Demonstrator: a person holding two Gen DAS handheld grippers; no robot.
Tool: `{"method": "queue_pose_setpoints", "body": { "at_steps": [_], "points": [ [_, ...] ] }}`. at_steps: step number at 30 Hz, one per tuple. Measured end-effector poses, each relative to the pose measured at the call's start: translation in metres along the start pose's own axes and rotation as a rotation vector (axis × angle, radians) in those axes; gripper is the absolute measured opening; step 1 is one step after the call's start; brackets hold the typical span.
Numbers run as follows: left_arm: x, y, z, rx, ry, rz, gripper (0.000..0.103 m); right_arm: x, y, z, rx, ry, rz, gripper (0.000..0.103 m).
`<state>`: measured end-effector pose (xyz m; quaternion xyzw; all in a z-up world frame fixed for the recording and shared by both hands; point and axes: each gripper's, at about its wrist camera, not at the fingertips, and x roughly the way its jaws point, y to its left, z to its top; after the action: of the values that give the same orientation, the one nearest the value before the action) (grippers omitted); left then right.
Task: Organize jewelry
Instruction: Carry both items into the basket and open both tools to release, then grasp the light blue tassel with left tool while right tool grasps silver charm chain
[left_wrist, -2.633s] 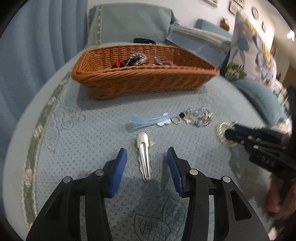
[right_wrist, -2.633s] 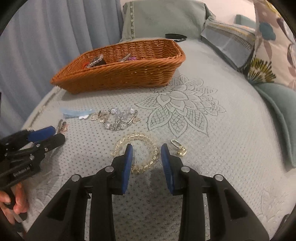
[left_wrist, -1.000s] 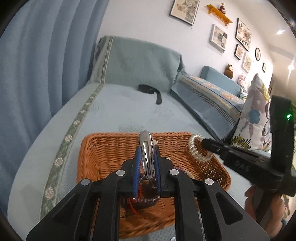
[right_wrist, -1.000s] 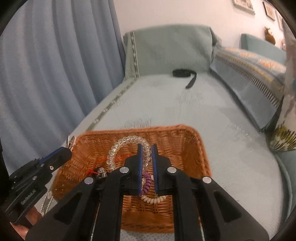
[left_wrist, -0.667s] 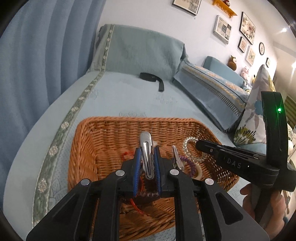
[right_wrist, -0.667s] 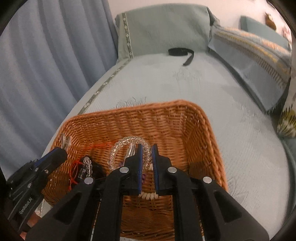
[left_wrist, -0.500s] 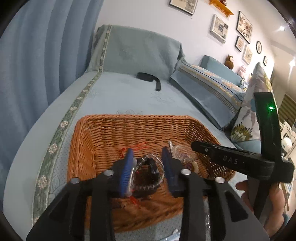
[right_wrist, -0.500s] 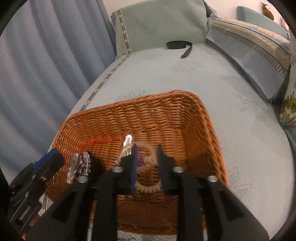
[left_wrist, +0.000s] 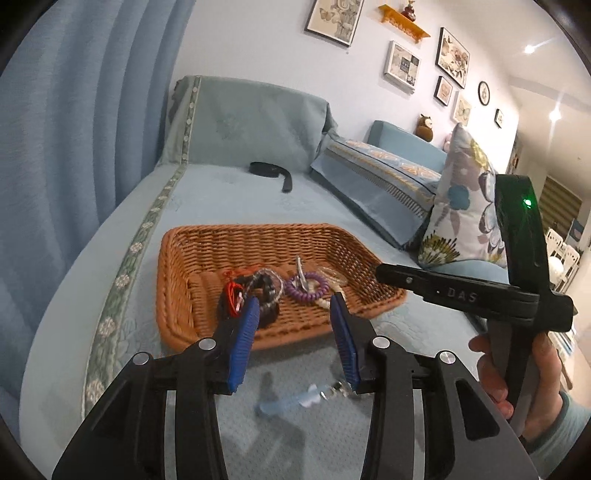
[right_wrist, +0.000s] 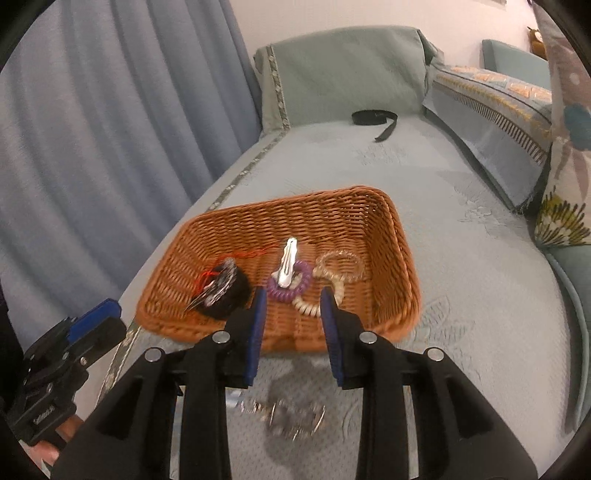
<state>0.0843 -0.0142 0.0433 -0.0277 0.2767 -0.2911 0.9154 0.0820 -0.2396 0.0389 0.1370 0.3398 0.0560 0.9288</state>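
Left wrist view: the biggest thing is the bed (left_wrist: 229, 199), with a soft blue-green cover full of tiny bumps and a flower band down one edge. On it sits the basket (left_wrist: 207, 243), woven from brown wicker, long with rounded corners. Only this view shows the right tongs (left_wrist: 384, 271) from the side, black, with the raised letters "DAS", a green light on the post above, and a hand (left_wrist: 517, 376) around the grip. It also shows the framed pictures (left_wrist: 332, 18) on the wall.

The left tongs (left_wrist: 293, 310) have just been opening and now stand apart with nothing between the ribbed blue pads. In the right wrist view the right tongs (right_wrist: 291, 299) have just let go too and are empty.

The jewelry lies in the basket: a black round piece with red thread (right_wrist: 223, 291), a purple coil ring (right_wrist: 290, 286), a shiny silver hair clip (right_wrist: 288, 264) lying on that ring, a clear bead bracelet (right_wrist: 340, 266) and a cream coil (right_wrist: 308, 306).

Still on the bed, before the basket: a pale blue clip (left_wrist: 288, 400) in the left view, and a blurry clear bead chain (right_wrist: 291, 415) in the right view. The left tongs (right_wrist: 92, 321) there carry tiny writing, too small to read.
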Motion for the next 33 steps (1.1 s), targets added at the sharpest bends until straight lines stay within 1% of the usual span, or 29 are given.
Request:
{"method": "queue_pose_setpoints", "body": {
  "at_steps": [4,8,11,12,14,17,19,20,23,26,30,33],
  "points": [
    [-0.008,-0.001,-0.011,-0.012,0.007,-0.017,0.039,-0.012,-0.002,-0.018,0.009,-0.007,0.012,0.027],
    [-0.003,0.001,-0.025,-0.012,0.042,-0.043,0.039,-0.015,-0.004,-0.041,0.003,-0.009,-0.016,0.027],
    [0.010,-0.002,-0.036,0.015,0.084,-0.050,0.040,-0.010,-0.007,-0.059,0.008,0.007,-0.026,0.027],
    [0.016,-0.003,-0.039,0.026,0.099,-0.050,0.043,-0.007,-0.009,-0.064,0.009,0.013,-0.035,0.027],
    [0.027,-0.002,-0.045,0.034,0.127,-0.045,0.046,0.001,-0.013,-0.075,0.019,0.035,-0.052,0.027],
    [0.047,0.000,-0.050,0.077,0.187,-0.031,0.046,0.013,-0.020,-0.089,0.045,0.076,-0.048,0.027],
    [0.062,0.002,-0.053,0.088,0.233,-0.048,0.046,0.019,-0.022,-0.093,0.052,0.095,-0.043,0.027],
    [0.066,0.002,-0.054,0.092,0.246,-0.050,0.046,0.018,-0.022,-0.093,0.051,0.092,-0.036,0.027],
    [0.080,0.000,-0.058,0.113,0.316,-0.068,0.046,0.016,-0.022,-0.094,0.045,0.084,-0.034,0.027],
    [0.078,-0.003,-0.061,0.127,0.329,-0.073,0.046,0.016,-0.021,-0.096,0.040,0.085,-0.029,0.027],
    [0.072,-0.001,-0.069,0.085,0.374,-0.112,0.046,0.014,-0.016,-0.098,0.016,0.086,-0.025,0.027],
    [0.063,-0.004,-0.073,0.078,0.387,-0.137,0.046,0.015,-0.014,-0.099,0.008,0.085,-0.025,0.027]
  ]
}}
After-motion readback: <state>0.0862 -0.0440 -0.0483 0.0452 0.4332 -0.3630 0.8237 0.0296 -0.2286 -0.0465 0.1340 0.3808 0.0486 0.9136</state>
